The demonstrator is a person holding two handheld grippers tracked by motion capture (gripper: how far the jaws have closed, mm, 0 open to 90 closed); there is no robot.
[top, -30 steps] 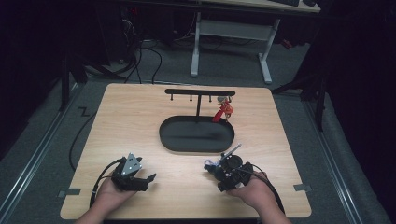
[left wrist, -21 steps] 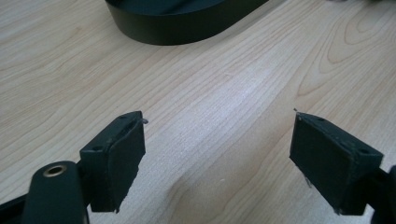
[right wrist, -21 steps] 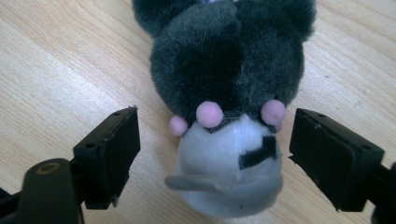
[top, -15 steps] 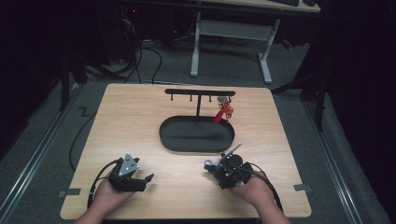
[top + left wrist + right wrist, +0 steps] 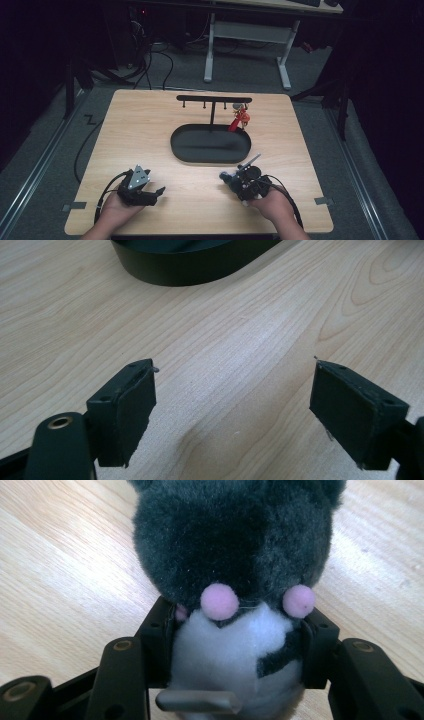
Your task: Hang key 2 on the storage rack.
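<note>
Near edge of the pale wooden tabletop (image 5: 150,130): two forearms come in from below, each hand on a black two-jaw gripper. Left gripper (image 5: 152,192), with a grey three-cornered plate on top, rests low on the wood at the near left; in the left gripper view (image 5: 232,405) its jaws stand wide apart with bare wood grain between the dark pads (image 5: 132,410), released, grasping nothing. Right gripper (image 5: 231,181) sits at the near right, pointing left across the table toward the other hand, cable looping back over the wrist. Its jaws have just been closing, and the right gripper view (image 5: 235,645) shows them clenched on a small plush toy with dark grey fur, a white chest and pink pom-pom dots (image 5: 235,570); the pads press into the soft white and grey body from both sides, the furry grey part pointing away from the camera over the wood. From the high view the toy is too small and dark to make out clearly at the gripper tip. Farther out, mid-table, a long black oval tray (image 5: 210,150) lies flat, well apart from both grippers; its rim shows at the top of the left gripper view (image 5: 195,265). Rising from the tray's far side, a black T-shaped hanger stand with small pegs (image 5: 214,100). A red trinket (image 5: 240,119) hangs from the stand's right end.
</note>
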